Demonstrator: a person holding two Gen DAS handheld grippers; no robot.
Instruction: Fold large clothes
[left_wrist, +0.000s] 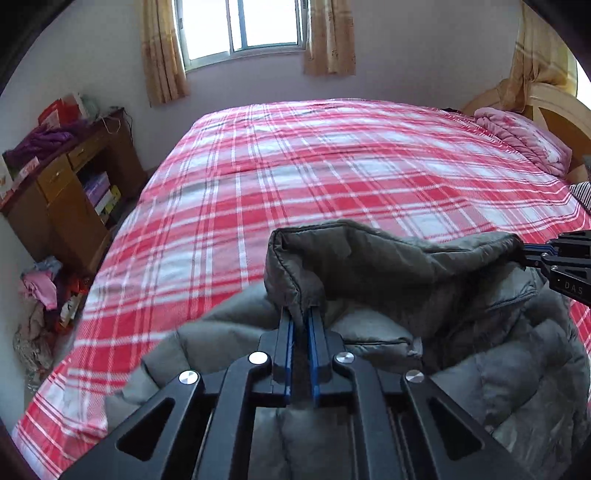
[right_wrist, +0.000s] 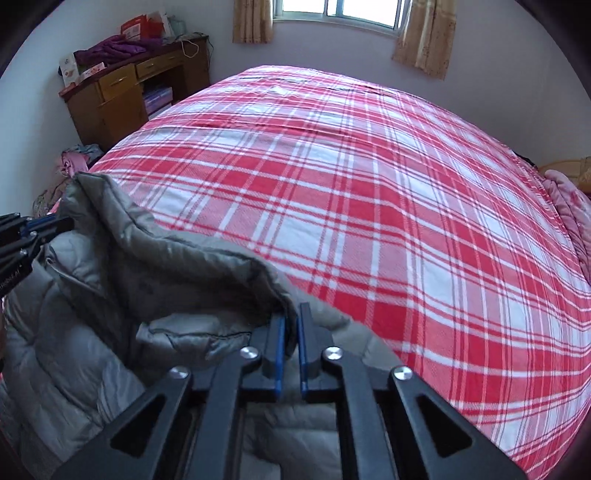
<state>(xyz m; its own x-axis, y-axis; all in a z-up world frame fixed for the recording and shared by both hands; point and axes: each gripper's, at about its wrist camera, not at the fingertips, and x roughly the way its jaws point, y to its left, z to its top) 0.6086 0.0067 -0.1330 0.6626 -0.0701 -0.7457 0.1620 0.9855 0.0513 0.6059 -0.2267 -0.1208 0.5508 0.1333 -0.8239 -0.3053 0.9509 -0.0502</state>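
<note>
A grey quilted puffer jacket (left_wrist: 461, 332) lies at the near edge of a wide bed covered with a red-and-white plaid sheet (left_wrist: 295, 184). In the left wrist view it fills the frame from 4 to 7 o'clock; in the right wrist view the same jacket (right_wrist: 92, 314) spreads from 6 to 9 o'clock.

The left claw (left_wrist: 302, 314) is pinched narrow on a raised fold of the jacket's edge, its blue-lined fingers (left_wrist: 286, 332) pressing the padded cloth from both sides. The fold stands up above the claw and runs across toward 3 o'clock, where the right claw (left_wrist: 526, 254) enters from the frame's edge and grips the other end of the same raised edge.

From the right wrist view, the right claw (right_wrist: 291, 321) is likewise closed narrow on the jacket's grey hem, cloth pressed between its blue pads (right_wrist: 279, 339). The lifted edge arcs from there up to 9 o'clock, where the left claw (right_wrist: 64, 223) holds its far end. The rest of the jacket sags beneath the lifted edge and rests on the bed.

A brown wooden desk with drawers (left_wrist: 66, 192) stands beside the bed at 9 o'clock in the left view, with a purple garment (left_wrist: 40, 142) heaped on top. A window with tan curtains (left_wrist: 243, 26) sits at 12 o'clock, and a pink folded blanket (left_wrist: 524, 136) lies on the bed at 2 o'clock.
</note>
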